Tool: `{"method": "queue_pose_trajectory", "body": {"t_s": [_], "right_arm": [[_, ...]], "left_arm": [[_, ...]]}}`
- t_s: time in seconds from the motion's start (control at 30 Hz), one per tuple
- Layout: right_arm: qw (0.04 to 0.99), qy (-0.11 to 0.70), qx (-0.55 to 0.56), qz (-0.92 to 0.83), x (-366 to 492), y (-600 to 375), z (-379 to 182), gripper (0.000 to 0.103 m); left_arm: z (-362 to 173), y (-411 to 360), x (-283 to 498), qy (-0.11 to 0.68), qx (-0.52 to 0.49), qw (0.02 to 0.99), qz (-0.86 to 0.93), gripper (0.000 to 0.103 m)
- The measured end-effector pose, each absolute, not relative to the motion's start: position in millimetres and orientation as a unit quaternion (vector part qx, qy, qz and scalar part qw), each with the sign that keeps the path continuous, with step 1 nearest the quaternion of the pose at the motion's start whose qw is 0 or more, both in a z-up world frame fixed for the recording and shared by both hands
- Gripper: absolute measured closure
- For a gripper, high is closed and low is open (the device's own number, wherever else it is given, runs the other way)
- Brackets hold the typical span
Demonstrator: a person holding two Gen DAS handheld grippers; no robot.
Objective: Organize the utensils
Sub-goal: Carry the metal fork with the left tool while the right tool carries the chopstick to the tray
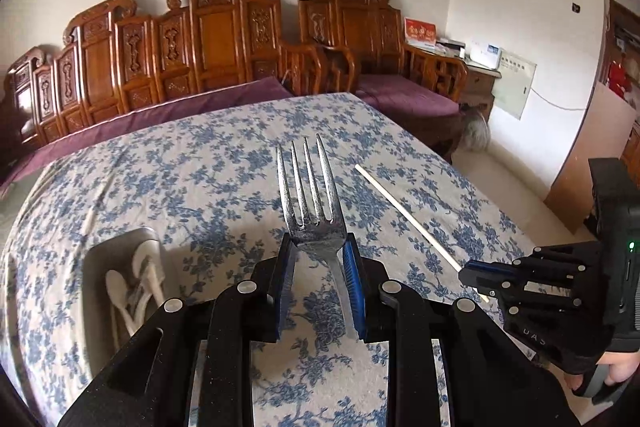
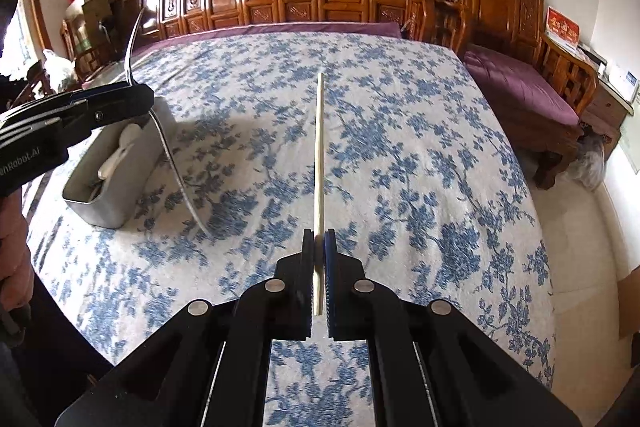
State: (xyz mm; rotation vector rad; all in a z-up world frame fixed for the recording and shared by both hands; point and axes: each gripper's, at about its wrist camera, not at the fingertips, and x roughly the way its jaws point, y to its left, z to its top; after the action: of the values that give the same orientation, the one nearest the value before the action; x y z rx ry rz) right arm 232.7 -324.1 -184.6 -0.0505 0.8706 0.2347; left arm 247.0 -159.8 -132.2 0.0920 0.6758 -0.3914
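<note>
We judge the carrying step is in hand: both utensils are lifted and the metal bin (image 2: 116, 179), our landmark, already holds white spoons (image 1: 136, 283); just right of the bin our left gripper (image 1: 320, 283) clamps a steel fork (image 1: 310, 195), tines forward; further right our right gripper (image 2: 319, 275) pinches a single chopstick (image 2: 319, 155) above the floral tablecloth (image 2: 400, 155); next, each needs lowering into the bin; the spoons crowd it, and the two grippers could collide there.

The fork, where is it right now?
The fork is clamped in the left gripper, tines pointing away, raised above the floral tablecloth. The metal utensil bin sits to its left, and the chopstick to its right.
</note>
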Motion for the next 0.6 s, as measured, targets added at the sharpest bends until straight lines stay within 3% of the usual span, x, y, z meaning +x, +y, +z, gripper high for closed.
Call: {"method": "queue_pose_trajectory", "body": {"t_s": [0.6], "right_arm": [[0.902, 0.392, -0.058, 0.174, 229.6, -230.2, -159.2, 0.097]], "left_arm": [[-96.3, -62.0, 214.4, 0.308, 0.038, 0.941, -0.132, 0.080]]}}
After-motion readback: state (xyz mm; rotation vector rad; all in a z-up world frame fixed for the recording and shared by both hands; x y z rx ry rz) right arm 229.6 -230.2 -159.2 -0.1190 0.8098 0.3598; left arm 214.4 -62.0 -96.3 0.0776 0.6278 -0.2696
